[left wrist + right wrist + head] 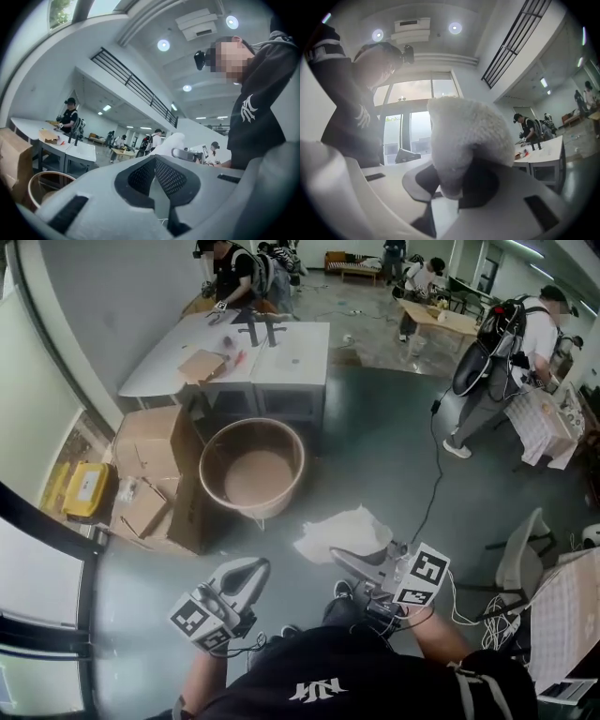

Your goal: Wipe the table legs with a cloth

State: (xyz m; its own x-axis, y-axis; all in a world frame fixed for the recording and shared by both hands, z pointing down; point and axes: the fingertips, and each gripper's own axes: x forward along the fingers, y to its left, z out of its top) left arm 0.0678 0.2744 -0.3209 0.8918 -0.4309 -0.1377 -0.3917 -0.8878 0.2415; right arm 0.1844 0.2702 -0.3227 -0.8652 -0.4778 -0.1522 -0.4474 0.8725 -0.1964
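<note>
The person's black shirt (375,681) carries a white emblem of interlocked letters on the chest. It is too warped to read with certainty. Each gripper bears a cube printed with black-and-white square markers.

The left gripper (255,570) is pale grey moulded plastic. In the left gripper view its black, mesh-textured pads (166,176) are pressed together with nothing between them.

The right gripper (342,559) is clamped on a white cloth (342,529). The cloth is thick and fluffy like towelling. It bulges above the jaws in the right gripper view (464,136) and hangs crumpled over the floor (375,456), which is smooth, grey-green and slightly glossy.

Just beyond the cloth stands a round brown tub (258,476) with thin walls and a flat bottom. Touching its left side are creased cardboard boxes (150,442), and a yellow hard case (84,488) lies further left.

A black cable (433,474) snakes across the floor at the right.

Behind the tub two white rectangular surfaces (291,352) stand side by side on dark frames, well apart from the cloth. A flat cardboard piece (202,365) lies on the left one.
</note>
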